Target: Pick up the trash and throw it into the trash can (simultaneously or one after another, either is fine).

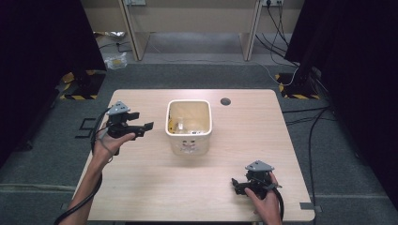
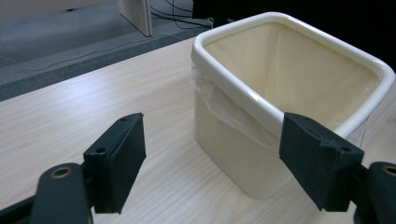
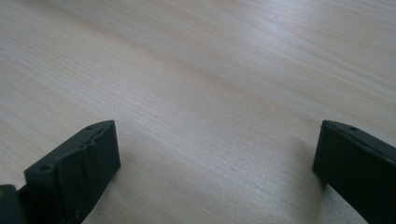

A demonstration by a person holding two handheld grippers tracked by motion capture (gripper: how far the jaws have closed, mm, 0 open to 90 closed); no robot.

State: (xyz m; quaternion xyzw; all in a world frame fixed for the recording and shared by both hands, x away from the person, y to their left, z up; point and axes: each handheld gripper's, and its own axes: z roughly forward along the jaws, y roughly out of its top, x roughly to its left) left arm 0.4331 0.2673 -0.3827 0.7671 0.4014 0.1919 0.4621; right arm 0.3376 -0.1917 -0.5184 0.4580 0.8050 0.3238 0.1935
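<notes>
cream bin at centre of the high view, on the wooden table, lined with a clear plastic bag, small items lying at the bottom, too small to tell. left gripper at centre left of that frame, just beside the bin's left wall, jaws apart and holding nothing, not touching the bin. in the left gripper view, bin in the upper right, seen between the two black jaws. right gripper at lower right of the high view, well apart from the bin, low over bare table, jaws wide apart, empty.
</notes>
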